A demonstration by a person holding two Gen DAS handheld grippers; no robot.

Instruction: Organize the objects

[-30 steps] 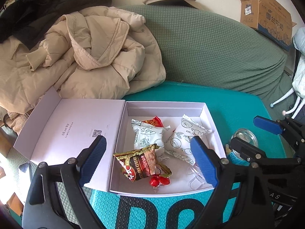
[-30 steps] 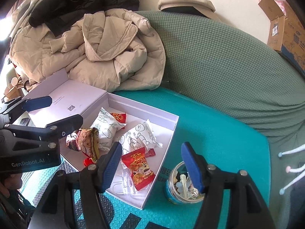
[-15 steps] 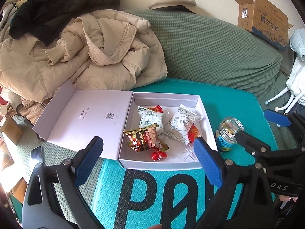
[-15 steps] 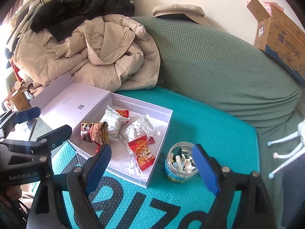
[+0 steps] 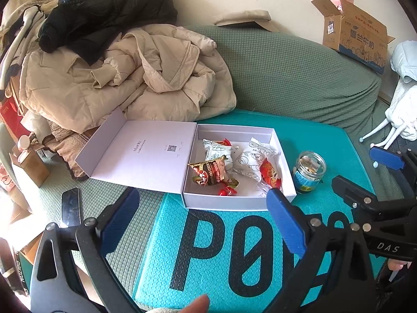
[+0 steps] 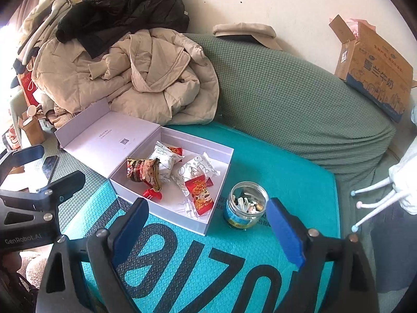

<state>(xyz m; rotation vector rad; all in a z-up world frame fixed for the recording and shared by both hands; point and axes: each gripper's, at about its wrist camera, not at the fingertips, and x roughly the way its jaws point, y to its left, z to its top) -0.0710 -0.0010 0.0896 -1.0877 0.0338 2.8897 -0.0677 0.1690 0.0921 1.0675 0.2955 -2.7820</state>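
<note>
An open white box (image 5: 235,203) (image 6: 169,217) lies on a teal mat, its lid (image 5: 146,156) (image 6: 104,133) folded out to the left. Inside are white snack packs (image 5: 250,160) (image 6: 195,169), a brown cereal pack (image 5: 209,173) (image 6: 142,170), a red packet (image 5: 271,173) (image 6: 200,195) and small red candies (image 5: 226,190) (image 6: 152,194). A small glass jar (image 5: 308,172) (image 6: 246,204) stands right of the box. My left gripper (image 5: 202,220) and right gripper (image 6: 206,228) are both open and empty, held back above the mat's near side.
The teal mat (image 5: 234,247) (image 6: 286,177) covers a green sofa (image 5: 286,78) (image 6: 286,99). Beige and black coats (image 5: 125,78) (image 6: 125,73) pile behind the lid. A phone (image 5: 71,206) (image 6: 50,165) lies at the left. A cardboard box (image 5: 357,34) (image 6: 375,78) sits at the back right.
Both grippers have pulled back and up from the box, so the box and jar look smaller and farther. Both stay open and empty. The box contents have not moved.
</note>
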